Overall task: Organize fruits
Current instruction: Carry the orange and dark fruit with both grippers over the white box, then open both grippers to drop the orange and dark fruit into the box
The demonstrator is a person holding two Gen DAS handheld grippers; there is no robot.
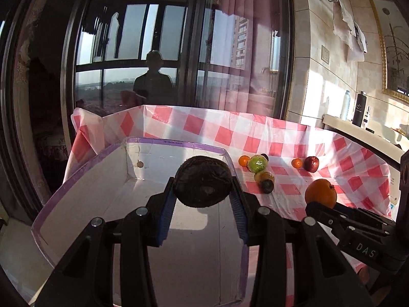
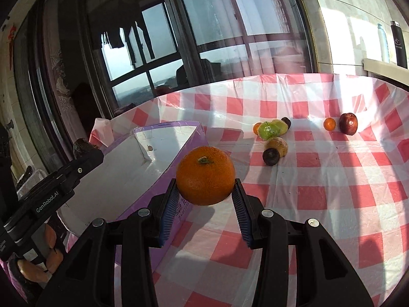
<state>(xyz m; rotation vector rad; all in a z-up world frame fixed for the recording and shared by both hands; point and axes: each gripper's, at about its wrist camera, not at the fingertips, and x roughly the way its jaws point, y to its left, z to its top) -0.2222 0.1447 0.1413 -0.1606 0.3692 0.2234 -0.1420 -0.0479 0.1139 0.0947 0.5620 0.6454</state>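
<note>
My left gripper is shut on a dark brown round fruit and holds it above the open white box with purple rim. My right gripper is shut on a large orange, also seen in the left wrist view, held above the checked cloth just right of the box. On the cloth lie a green fruit, a small orange, a dark red apple, a yellow-brown fruit and a small dark fruit.
A red-and-white checked tablecloth covers the table, its far edge folded up. A glass window and curtain stand behind. Bottles stand on a ledge at the right. A small tan object lies inside the box.
</note>
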